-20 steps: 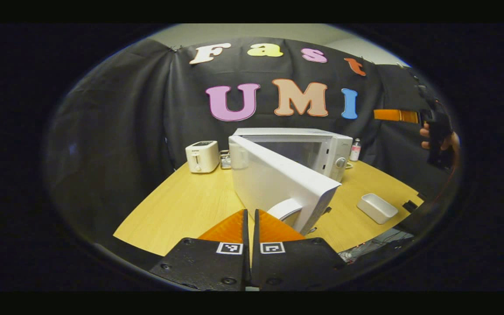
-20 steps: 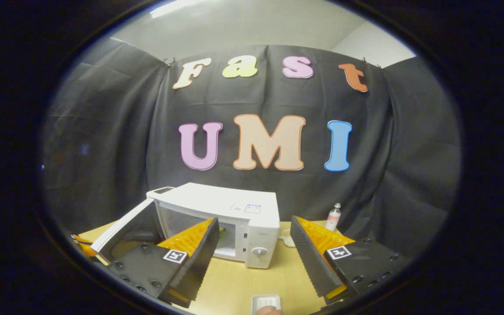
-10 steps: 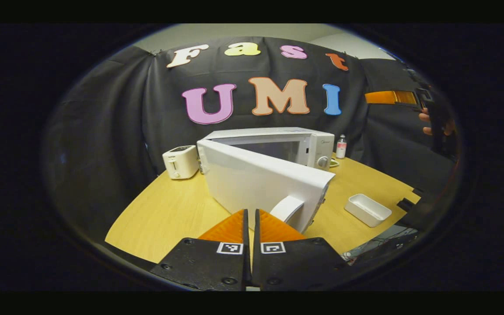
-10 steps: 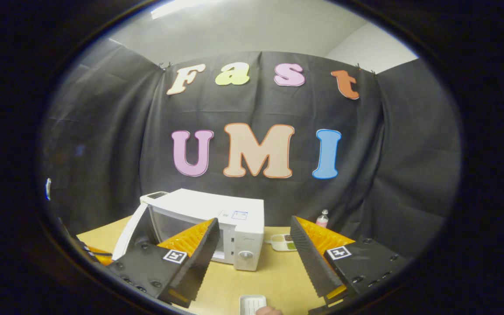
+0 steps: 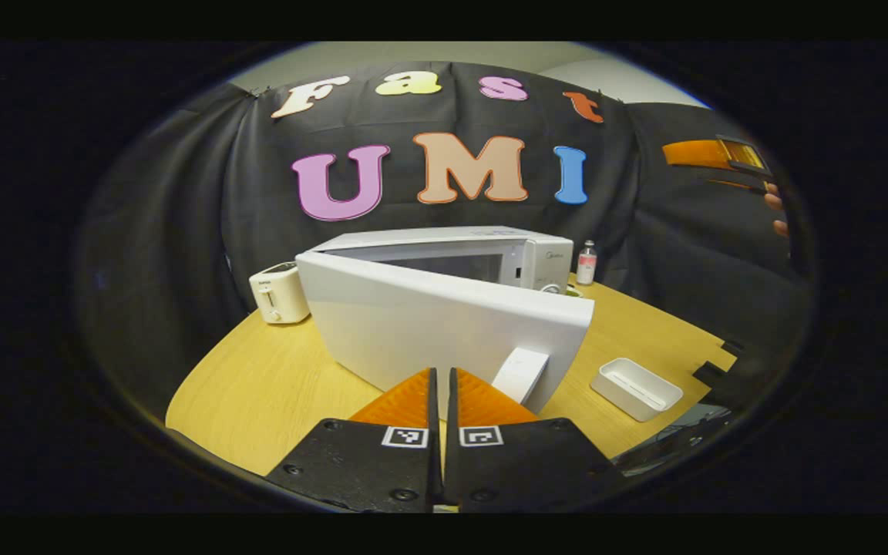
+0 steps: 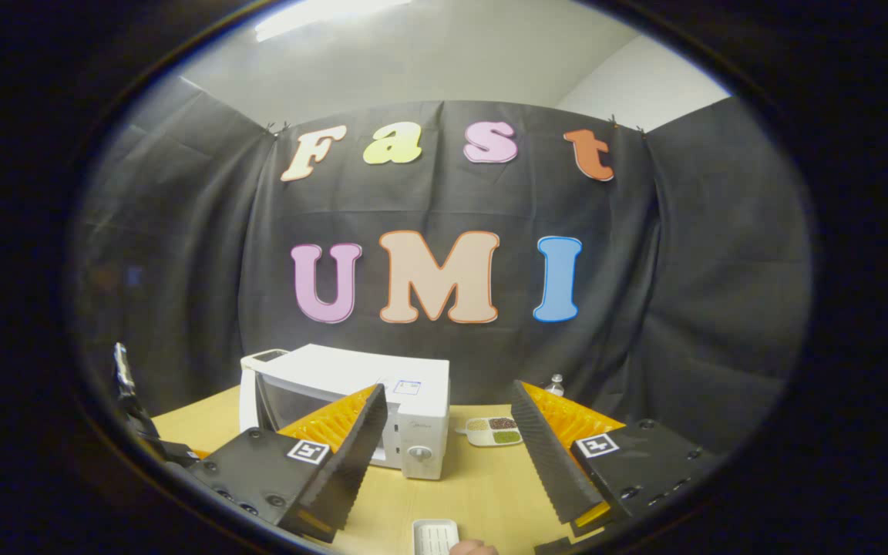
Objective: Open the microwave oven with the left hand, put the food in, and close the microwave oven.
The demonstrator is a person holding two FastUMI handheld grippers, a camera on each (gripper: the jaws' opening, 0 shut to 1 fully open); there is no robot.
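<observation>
Closing stage: left gripper (image 5: 441,385) fingers pressed together, empty, behind half-open microwave door (image 5: 444,327). Microwave (image 6: 351,401) on table (image 5: 259,378). Door rigid, hinged, light; push near handle (image 5: 521,374). Right gripper (image 6: 448,455) wide open, empty.

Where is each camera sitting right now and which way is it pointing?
Left gripper view: rides on the left gripper, low over the table, facing the microwave door; its fingers are together; a hand shows far right.
Right gripper view: rides on the right gripper, higher and farther back, facing the booth wall above the microwave; its fingers are spread; a fingertip shows at the bottom.
Shared: microwave, table, white tray, bottle.
</observation>
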